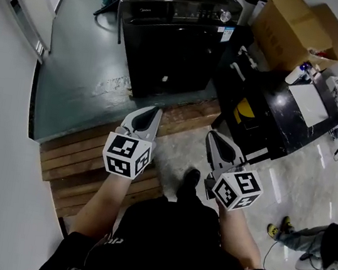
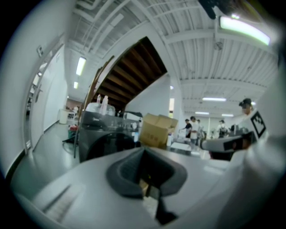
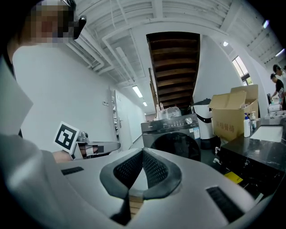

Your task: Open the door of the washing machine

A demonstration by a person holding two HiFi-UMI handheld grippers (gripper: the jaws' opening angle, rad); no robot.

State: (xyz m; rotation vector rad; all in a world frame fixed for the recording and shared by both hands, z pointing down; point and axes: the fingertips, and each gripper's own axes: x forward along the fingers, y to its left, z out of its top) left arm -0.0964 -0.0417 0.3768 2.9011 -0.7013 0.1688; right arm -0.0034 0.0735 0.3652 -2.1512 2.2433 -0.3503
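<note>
Step in hand: approach. No contact with the washer (image 1: 172, 36) yet.

Left gripper (image 1: 152, 113): jaws pressed together, nothing between them. Right gripper (image 1: 213, 137): the same, pads meeting, empty. Both are held out side by side in front of the person, pointing roughly level toward the machine.

Washer: black front-loader, on the grey floor past the wooden step (image 1: 83, 152), well apart from both grippers. Its round dark door (image 3: 175, 145) faces the person and looks closed. Control panel with a knob sits along the top edge. A cardboard box (image 1: 300, 28) and a black counter (image 1: 275, 110) lie to its right.

Door handle: not resolvable from here. Cannot tell which side it latches on.

Next move, as I judge it: close the gap over the step, find the door's handle or recess, spread one gripper's jaws, hook or pinch the edge, then pull outward along the hinge arc. Risk: tripping on the step.
</note>
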